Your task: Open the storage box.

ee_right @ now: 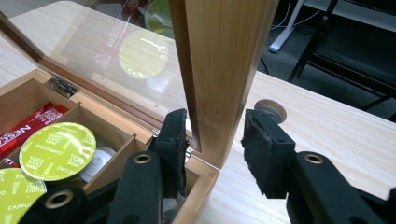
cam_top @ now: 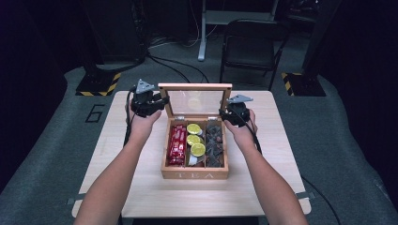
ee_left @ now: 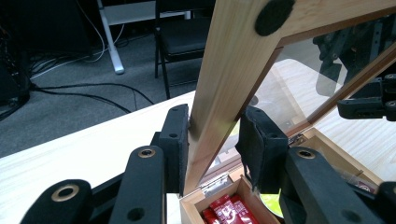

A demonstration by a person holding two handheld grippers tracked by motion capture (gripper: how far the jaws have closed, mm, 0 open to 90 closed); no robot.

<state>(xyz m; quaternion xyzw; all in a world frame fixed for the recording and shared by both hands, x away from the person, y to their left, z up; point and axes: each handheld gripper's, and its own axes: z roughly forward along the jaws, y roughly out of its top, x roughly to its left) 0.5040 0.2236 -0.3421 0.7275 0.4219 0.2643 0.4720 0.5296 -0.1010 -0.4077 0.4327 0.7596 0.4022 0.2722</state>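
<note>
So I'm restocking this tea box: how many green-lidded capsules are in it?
3, in a row down the middle compartment of the tea box: far, middle, near. Others may lie hidden beneath.

"TEA" on the front wall of the wooden tea box (cam_top: 195, 175). "NESCAFÉ", partly cut off, on a red sachet (ee_right: 28, 126). "CAPPUCCINO" around the rim of a green-lidded coffee capsule (ee_right: 57, 150). Large "6" marked on the grey floor (cam_top: 96, 113) left of the surface.
</note>
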